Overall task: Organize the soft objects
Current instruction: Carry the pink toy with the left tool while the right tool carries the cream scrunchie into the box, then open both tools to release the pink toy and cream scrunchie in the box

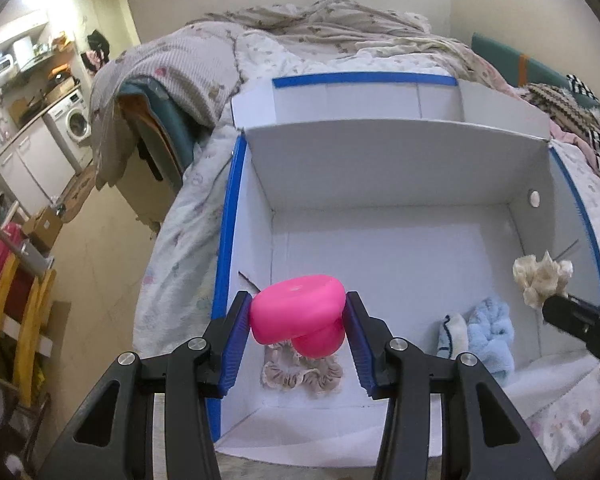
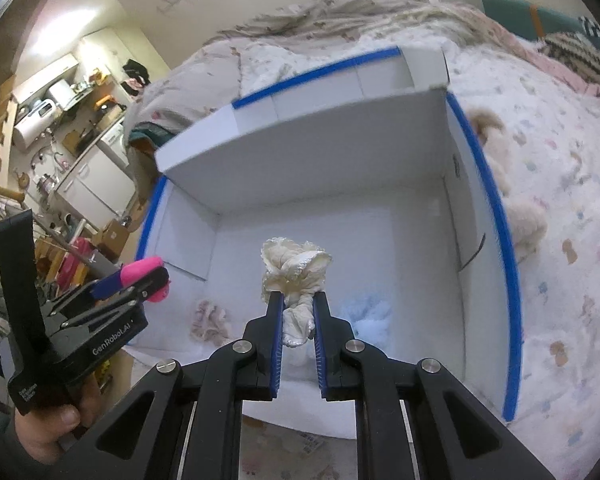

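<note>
A white cardboard box (image 1: 380, 160) with blue-taped edges lies open on the bed. My left gripper (image 1: 298, 310) is shut on a pink soft toy (image 1: 296, 308), held above the box's near left corner. A beige scrunchie (image 1: 304, 372) lies on the box floor below it. A light blue fluffy cloth (image 1: 492, 332) and a small white cloth (image 1: 452, 336) lie at the near right. My right gripper (image 2: 297, 304) is shut on a cream lacy cloth (image 2: 294, 268) above the box (image 2: 300, 152); the cloth also shows in the left wrist view (image 1: 540, 280).
The bed (image 2: 560, 200) has a floral cover and a rumpled blanket (image 1: 340, 24) at the back. A beige plush (image 2: 524, 220) lies right of the box. Left of the bed are a floor, a washing machine (image 1: 72, 124) and clutter.
</note>
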`<state>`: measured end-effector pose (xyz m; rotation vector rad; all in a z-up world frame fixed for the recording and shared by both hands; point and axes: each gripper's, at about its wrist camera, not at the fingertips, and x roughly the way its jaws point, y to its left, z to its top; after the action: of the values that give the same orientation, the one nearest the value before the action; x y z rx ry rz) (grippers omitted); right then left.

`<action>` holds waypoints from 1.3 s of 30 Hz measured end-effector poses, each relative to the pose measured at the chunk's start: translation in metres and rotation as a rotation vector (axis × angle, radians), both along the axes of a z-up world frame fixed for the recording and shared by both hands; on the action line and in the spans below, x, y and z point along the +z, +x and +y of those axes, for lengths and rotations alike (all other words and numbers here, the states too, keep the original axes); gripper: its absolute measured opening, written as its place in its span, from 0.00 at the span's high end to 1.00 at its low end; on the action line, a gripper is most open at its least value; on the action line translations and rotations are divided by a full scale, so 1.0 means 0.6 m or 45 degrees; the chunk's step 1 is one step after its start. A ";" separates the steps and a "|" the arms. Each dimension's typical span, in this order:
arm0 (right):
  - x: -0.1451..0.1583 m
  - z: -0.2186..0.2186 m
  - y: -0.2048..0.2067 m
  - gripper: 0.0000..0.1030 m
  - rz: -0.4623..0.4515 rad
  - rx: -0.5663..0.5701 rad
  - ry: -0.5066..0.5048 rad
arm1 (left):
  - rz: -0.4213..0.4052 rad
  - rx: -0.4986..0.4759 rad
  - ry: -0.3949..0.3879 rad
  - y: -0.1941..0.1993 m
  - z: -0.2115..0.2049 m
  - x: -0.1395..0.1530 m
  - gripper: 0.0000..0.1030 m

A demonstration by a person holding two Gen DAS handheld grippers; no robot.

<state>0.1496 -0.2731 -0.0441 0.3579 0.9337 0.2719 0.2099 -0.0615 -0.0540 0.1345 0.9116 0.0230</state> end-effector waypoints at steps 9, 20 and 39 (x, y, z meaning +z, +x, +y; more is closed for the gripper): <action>-0.031 0.009 0.025 0.85 0.059 -0.014 -0.030 | 0.049 0.015 -0.025 0.011 0.002 -0.019 0.58; -0.064 0.018 0.033 0.84 0.153 0.003 0.011 | 0.093 -0.033 -0.061 0.019 -0.008 -0.036 0.58; -0.072 0.008 0.038 0.08 0.200 -0.061 0.128 | 0.115 -0.043 -0.090 0.017 -0.004 -0.037 0.48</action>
<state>0.1724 -0.2685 -0.0876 0.4995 1.0667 0.2499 0.2204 -0.0639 -0.0759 0.0854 0.9994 -0.0469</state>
